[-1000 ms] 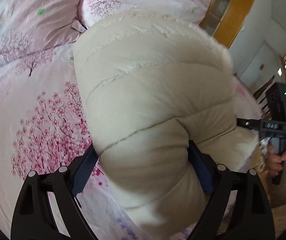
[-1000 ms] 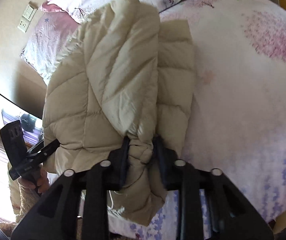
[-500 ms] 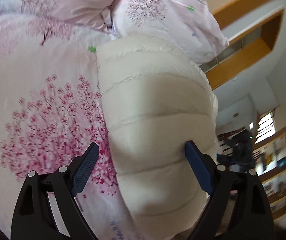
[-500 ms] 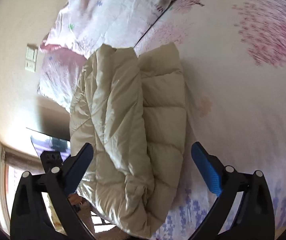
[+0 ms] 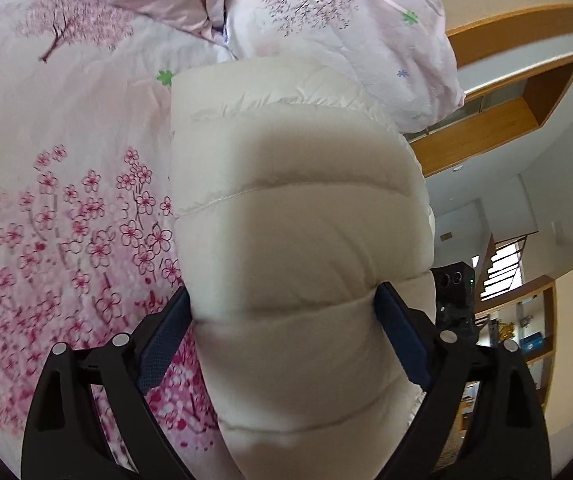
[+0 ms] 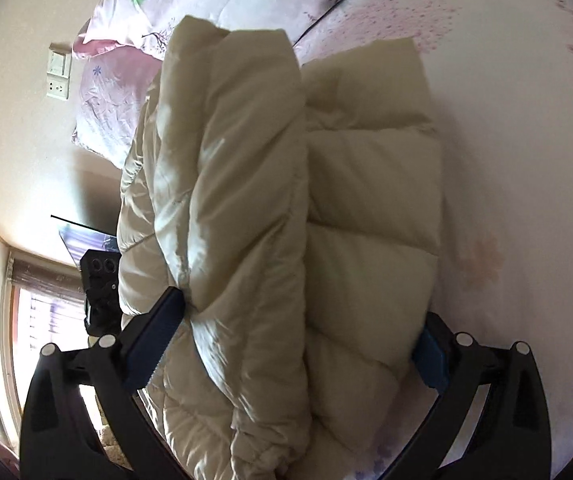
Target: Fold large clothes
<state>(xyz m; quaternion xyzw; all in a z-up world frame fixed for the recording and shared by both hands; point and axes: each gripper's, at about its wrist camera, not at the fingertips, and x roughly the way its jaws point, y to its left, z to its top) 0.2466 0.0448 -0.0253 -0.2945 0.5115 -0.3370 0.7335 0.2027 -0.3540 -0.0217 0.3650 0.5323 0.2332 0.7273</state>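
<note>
- Cream puffer jacket (image 5: 302, 240) lies folded on the bed (image 5: 66, 184), on a pink cherry-blossom cover, its far end just below the pillows (image 5: 350, 32).
- Left gripper (image 5: 282, 340): jaws spread wide, jacket bulk fills the gap between them. Blue pads (image 5: 158, 352) sit at the jacket's sides; real squeeze or just contact, cannot tell.
- Right gripper (image 6: 294, 344): jaws at full spread, released. Folded jacket (image 6: 286, 200) sits between them; left pad (image 6: 154, 340) touches a quilted fold, right pad (image 6: 430, 360) sits at the jacket's edge, no pinch visible.
- Right wrist view: jacket shows two stacked layers, a thicker rumpled fold on the left over a flatter quilted panel on the right.
- Near end of the jacket reaches the bed's edge, close to both cameras.
- Left wrist view: the other gripper's black body (image 5: 454, 292) pokes out behind the jacket's right side.
- Right wrist view: the other gripper's black body (image 6: 100, 280) shows left of the jacket.
- Background: wall sockets (image 6: 58, 72) on a cream wall, wooden shelf unit (image 5: 498, 100), window (image 6: 46, 320) lower left.
</note>
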